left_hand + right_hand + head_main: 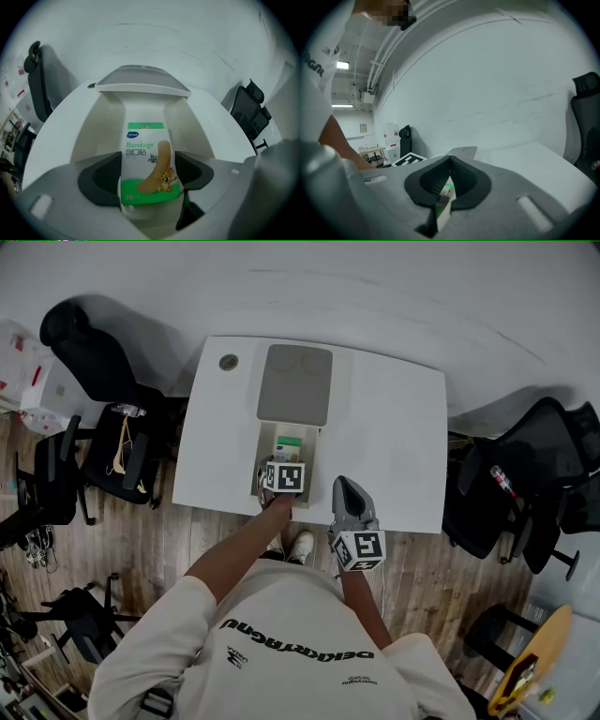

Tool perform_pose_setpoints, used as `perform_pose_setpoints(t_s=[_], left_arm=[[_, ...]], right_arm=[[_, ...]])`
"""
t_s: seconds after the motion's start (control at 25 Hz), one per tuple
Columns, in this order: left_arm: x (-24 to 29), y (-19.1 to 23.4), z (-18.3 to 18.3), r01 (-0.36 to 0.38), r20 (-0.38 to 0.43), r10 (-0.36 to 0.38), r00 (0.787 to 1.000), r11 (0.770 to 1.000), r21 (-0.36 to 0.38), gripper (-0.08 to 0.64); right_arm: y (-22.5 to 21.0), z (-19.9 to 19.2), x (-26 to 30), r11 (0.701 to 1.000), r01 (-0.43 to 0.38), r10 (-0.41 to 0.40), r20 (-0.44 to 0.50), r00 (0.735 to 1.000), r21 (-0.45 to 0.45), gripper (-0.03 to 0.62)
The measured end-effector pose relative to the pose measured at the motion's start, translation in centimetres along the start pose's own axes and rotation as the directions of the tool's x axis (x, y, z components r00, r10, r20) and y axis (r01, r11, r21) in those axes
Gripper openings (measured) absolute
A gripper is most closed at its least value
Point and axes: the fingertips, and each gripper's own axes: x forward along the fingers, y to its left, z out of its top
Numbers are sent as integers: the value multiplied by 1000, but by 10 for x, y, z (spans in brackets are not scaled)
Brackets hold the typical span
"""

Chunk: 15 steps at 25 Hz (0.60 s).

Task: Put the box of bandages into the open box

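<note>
The bandage box [149, 168], white and green with a cartoon plaster on it, stands upright between the dark pads [102, 177] of my left gripper [150, 174], which is shut on it. It hangs inside the cream walls of the open box [105, 123], whose grey lid [140, 83] lies flipped back behind. In the head view the bandage box [288, 443] shows in the open box [268, 440] just ahead of my left gripper [279, 465]. My right gripper [343, 484] hovers at the table's near edge, to the right of the open box. Its jaws are shut, holding nothing [450, 161].
The white table [394, 427] carries a small round disc [229, 362] at its far left corner. Black office chairs stand at the left [103, 399] and right [525, 474] on the wooden floor. A white wall runs behind the table.
</note>
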Motion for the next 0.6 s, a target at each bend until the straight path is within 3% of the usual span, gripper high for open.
perform_pose_setpoints(t_s=[0.32,0.6], left_arm=[[-1,-5,1,35,7,-35,999,999,-1,380],[-10,-1,9,31,60,-31,998,999,14,385]], right_arm=[[0,1,-2,1000,3,-3,2,1000,-6,-3],[2,4,-4,1000,4,-4,8,1000,-11,-3]])
